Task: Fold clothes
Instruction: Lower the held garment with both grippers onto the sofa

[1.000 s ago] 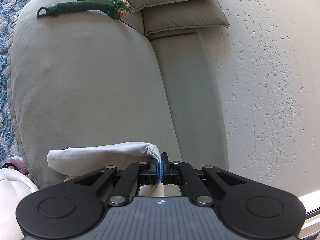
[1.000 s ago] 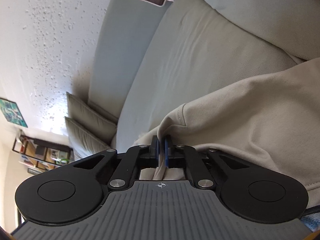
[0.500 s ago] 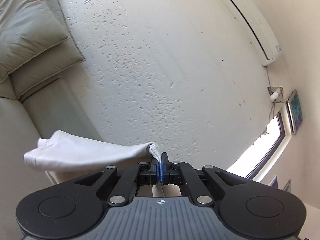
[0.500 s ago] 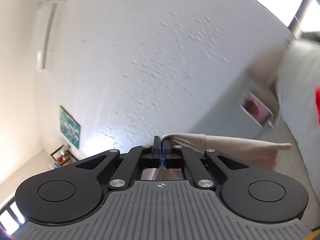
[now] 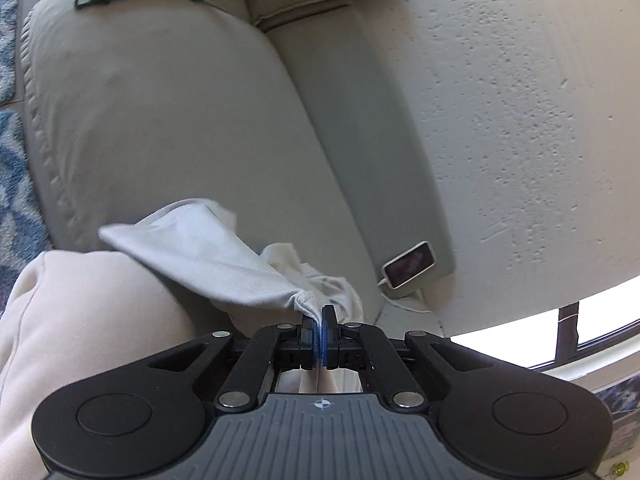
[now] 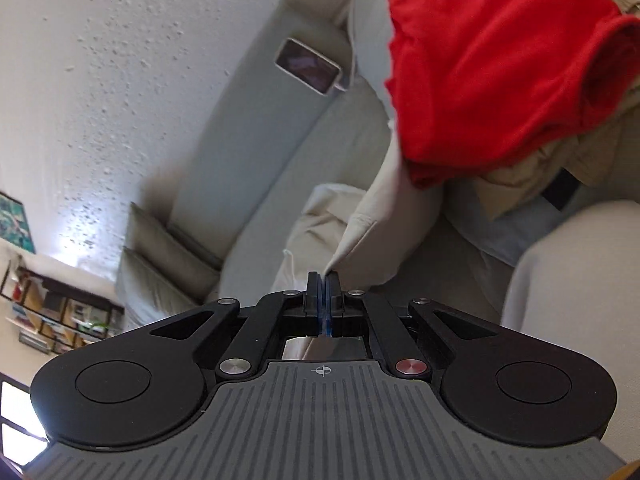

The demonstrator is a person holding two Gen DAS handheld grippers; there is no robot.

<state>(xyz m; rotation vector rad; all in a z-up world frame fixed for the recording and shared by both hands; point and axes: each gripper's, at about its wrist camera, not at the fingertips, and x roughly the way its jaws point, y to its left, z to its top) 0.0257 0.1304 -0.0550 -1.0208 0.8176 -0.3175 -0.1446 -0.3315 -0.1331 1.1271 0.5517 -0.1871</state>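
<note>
On sofa (image 5: 160,120): red garment (image 6: 488,64) atop beige clothes pile (image 6: 560,160).

- A home living room, by the look of its furnishings.
- A grey-green sofa (image 5: 160,128) with loose cushions (image 6: 160,264) stands against a rough plastered wall (image 5: 500,100).
- A phone (image 5: 410,270) on a white cable lies on the sofa's back ledge.
- A blue patterned rug (image 5: 16,200) covers the floor.
- A framed picture (image 6: 16,224) hangs above a cluttered shelf unit (image 6: 60,320).
- A window (image 5: 580,320) lets in daylight.
- Unfolded clothes, a red garment (image 6: 500,72) among them, are heaped on the sofa.
</note>
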